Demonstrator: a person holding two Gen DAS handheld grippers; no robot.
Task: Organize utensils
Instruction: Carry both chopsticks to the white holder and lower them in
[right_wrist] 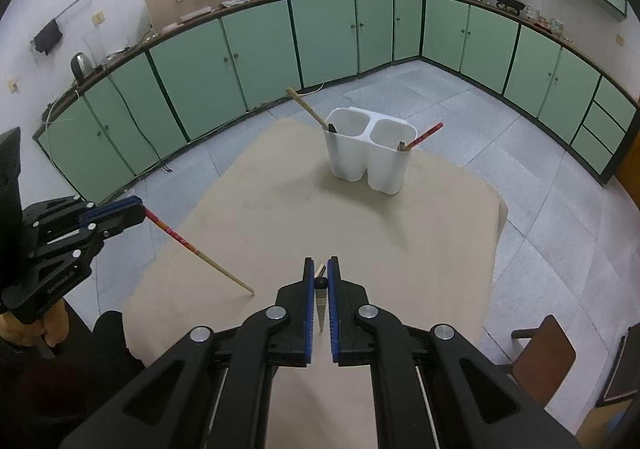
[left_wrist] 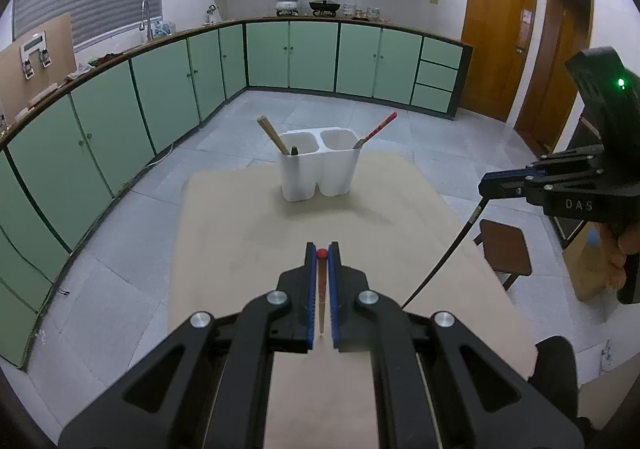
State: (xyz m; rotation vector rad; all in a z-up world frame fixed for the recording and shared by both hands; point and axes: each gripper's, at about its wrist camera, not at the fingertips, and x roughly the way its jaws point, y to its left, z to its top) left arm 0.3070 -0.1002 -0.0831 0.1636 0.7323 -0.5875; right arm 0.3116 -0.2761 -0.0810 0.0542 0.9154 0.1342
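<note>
Black left gripper (left_wrist: 321, 255) tilts downward, clamping a red-tipped chopstick (left_wrist: 322, 289); right gripper (right_wrist: 321, 273), likewise tilted, pinches a black chopstick (right_wrist: 320, 301); smooth white holder (left_wrist: 318, 169) at twelve o'clock.

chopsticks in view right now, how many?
5, possibly more hidden inside. One red chopstick in the left gripper, one black chopstick in the right gripper. In the white holder: tan and black-tipped in one compartment, red in the other.
</note>
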